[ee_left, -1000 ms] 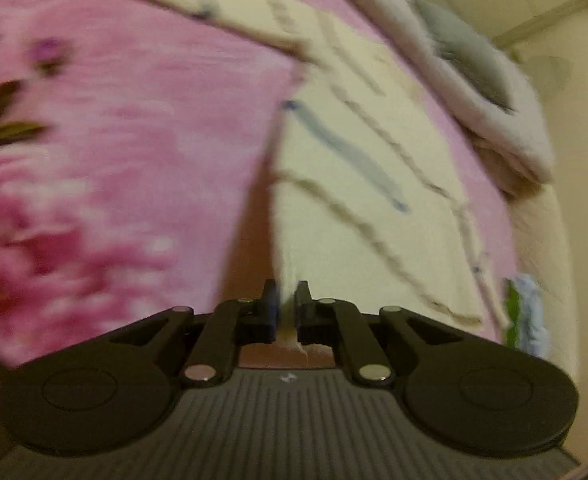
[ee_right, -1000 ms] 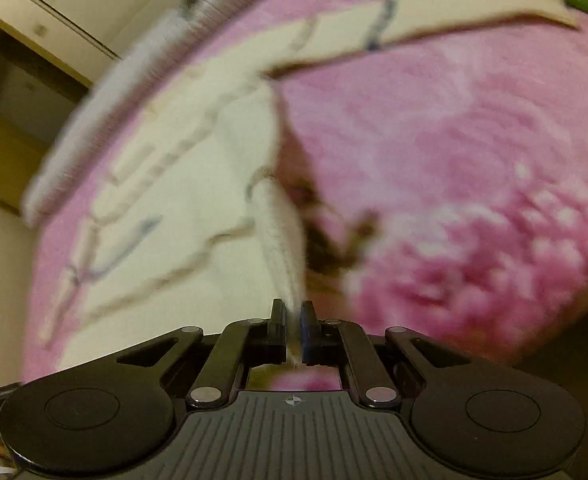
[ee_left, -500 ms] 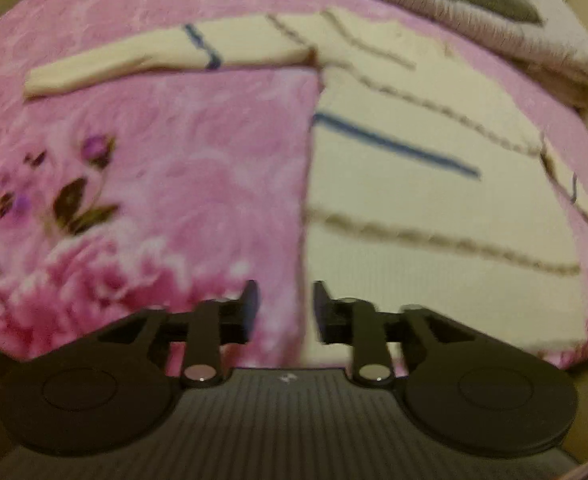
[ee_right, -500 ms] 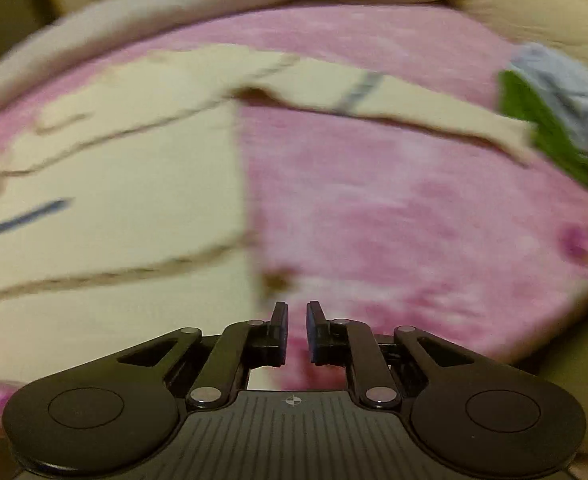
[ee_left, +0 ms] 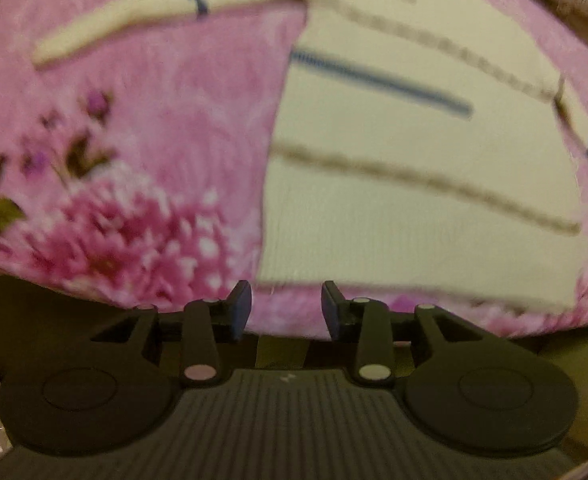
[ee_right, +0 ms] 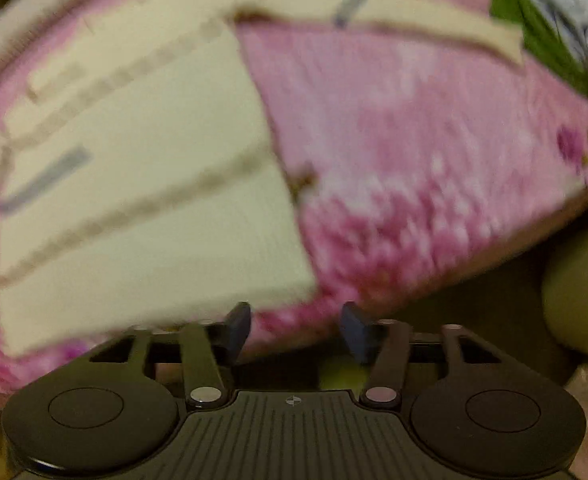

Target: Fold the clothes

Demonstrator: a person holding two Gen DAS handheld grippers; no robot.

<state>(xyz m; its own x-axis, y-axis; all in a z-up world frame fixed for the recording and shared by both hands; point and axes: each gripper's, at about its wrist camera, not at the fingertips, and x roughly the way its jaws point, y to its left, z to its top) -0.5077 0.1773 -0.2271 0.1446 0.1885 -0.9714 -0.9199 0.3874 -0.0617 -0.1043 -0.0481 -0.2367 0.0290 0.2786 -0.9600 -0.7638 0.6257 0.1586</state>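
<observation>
Pink floral blanket, cream sweater spread flat, both grippers empty, jaws apart

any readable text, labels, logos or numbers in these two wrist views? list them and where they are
No readable words or numbers in either view.
Left gripper housing: one small pale mark, too small to read.
Right gripper housing: one small round emblem, no letters legible.
Cream sweater: only stripes, blurred.

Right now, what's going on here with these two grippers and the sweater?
A person with a handheld gripper in each hand is folding a cream striped sweater spread flat on a pink floral blanket. The left gripper and the right gripper are both open near its bottom hem, holding nothing. Its sleeves lie stretched out, not yet folded.
</observation>
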